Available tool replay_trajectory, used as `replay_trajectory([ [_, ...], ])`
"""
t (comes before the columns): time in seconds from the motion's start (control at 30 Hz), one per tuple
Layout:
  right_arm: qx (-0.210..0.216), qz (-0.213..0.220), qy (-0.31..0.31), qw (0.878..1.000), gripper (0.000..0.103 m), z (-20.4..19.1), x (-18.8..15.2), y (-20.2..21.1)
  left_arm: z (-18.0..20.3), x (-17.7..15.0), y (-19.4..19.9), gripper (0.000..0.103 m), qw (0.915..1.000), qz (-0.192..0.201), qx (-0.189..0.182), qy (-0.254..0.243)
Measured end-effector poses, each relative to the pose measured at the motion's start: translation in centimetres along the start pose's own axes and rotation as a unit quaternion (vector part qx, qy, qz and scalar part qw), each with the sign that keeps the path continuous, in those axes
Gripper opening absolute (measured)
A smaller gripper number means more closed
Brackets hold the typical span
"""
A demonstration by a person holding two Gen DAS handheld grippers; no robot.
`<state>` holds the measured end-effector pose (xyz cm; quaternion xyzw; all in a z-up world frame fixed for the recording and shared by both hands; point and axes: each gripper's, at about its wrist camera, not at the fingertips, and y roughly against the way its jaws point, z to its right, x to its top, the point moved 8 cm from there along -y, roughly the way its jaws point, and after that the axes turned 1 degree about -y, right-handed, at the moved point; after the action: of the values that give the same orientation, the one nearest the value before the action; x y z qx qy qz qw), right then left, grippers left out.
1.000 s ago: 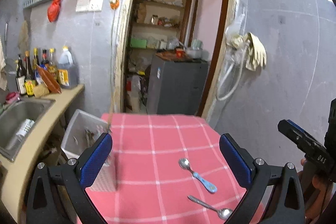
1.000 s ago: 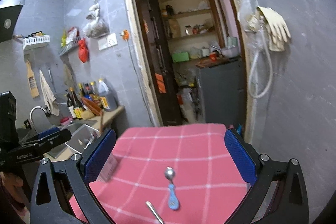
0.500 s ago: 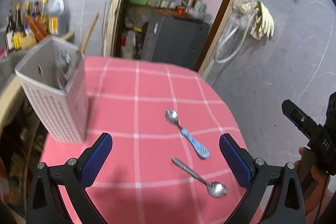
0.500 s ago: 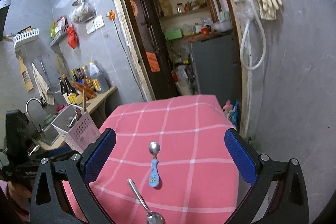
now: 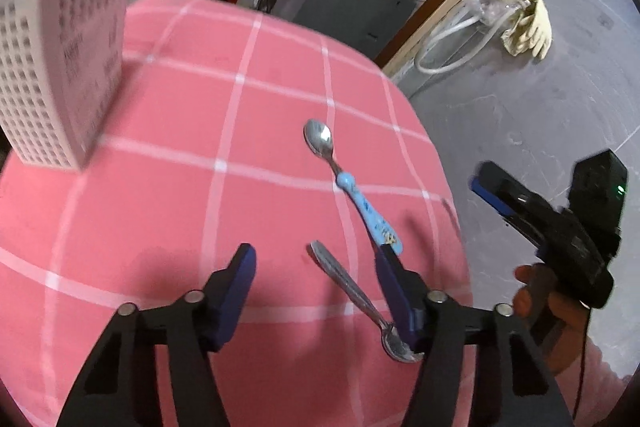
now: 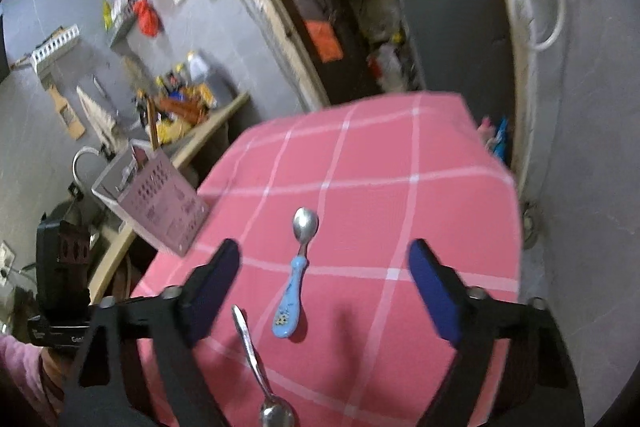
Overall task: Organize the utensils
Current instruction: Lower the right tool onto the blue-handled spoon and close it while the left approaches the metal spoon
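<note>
- A white perforated basket [image 5: 60,75] stands at the left edge of the desk [image 5: 160,187]; in the right wrist view the basket [image 6: 160,203] holds a wooden stick and some blurred utensils that cannot be told apart.
- Two spoons lie on the cloth, well apart from the basket: a blue-handled spoon [image 5: 352,187] with its bowl pointing away, and just beside it an all-metal spoon [image 5: 356,295] with its bowl toward the cameras.
- Compared with a second ago, both cameras sit lower and tip further down: the doorway filled the views then, the cloth fills them now, and the basket looms large at the left.
- The left gripper [image 5: 316,271] has its jaws partly open and closing; the metal spoon's handle lies between them, its bowl by the right pad, and whether that pad touches it I cannot tell. Earlier the jaws stood wider.
- The right gripper [image 6: 324,279] is also narrower than before and closing, its jaws on either side of the blue-handled spoon [image 6: 294,283] without touching it; the metal spoon [image 6: 256,359] lies near its left pad.
- The desk carries a pink cloth with white checks.
- Around it are grey tiled walls, an open doorway to a cluttered pantry with shelves and a dark cabinet, rubber gloves [image 5: 528,23] hanging on the wall, and a counter with bottles [image 6: 180,99] and a sink.
</note>
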<state>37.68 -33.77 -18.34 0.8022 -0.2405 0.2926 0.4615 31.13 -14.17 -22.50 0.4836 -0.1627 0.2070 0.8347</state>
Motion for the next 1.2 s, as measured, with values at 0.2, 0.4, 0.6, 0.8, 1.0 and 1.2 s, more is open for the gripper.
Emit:
replay_trajectory([
  [0.2,0.034,-0.072,0.031,0.996,0.047,-1.3,-1.1,-5.0,-0.4,-0.6,-1.7,0.038,0.9993,-0.017,-0.013,0.030],
  [0.4,0.046,-0.147,0.064,0.986,0.028,-2.2,-2.3,-8.9,-0.5,-0.8,-3.2,0.030,0.9978,-0.034,-0.022,0.052],
  [0.6,0.056,-0.183,0.052,0.980,0.025,-2.5,-2.8,-10.7,-0.6,-0.5,-4.4,0.015,0.9970,-0.047,0.000,0.061],
  [0.8,0.061,-0.196,0.030,0.978,0.025,-2.7,-3.0,-11.7,-0.1,0.5,-5.0,0.006,0.9971,-0.053,-0.001,0.054],
  [1.0,0.061,-0.224,0.031,0.972,0.025,-3.4,-3.4,-12.9,0.0,1.0,-4.9,0.005,0.9966,-0.058,-0.009,0.057],
  [1.2,0.055,-0.254,0.031,0.965,0.025,-3.9,-3.8,-14.0,-0.7,1.8,-4.0,0.004,0.9968,-0.044,-0.004,0.066],
])
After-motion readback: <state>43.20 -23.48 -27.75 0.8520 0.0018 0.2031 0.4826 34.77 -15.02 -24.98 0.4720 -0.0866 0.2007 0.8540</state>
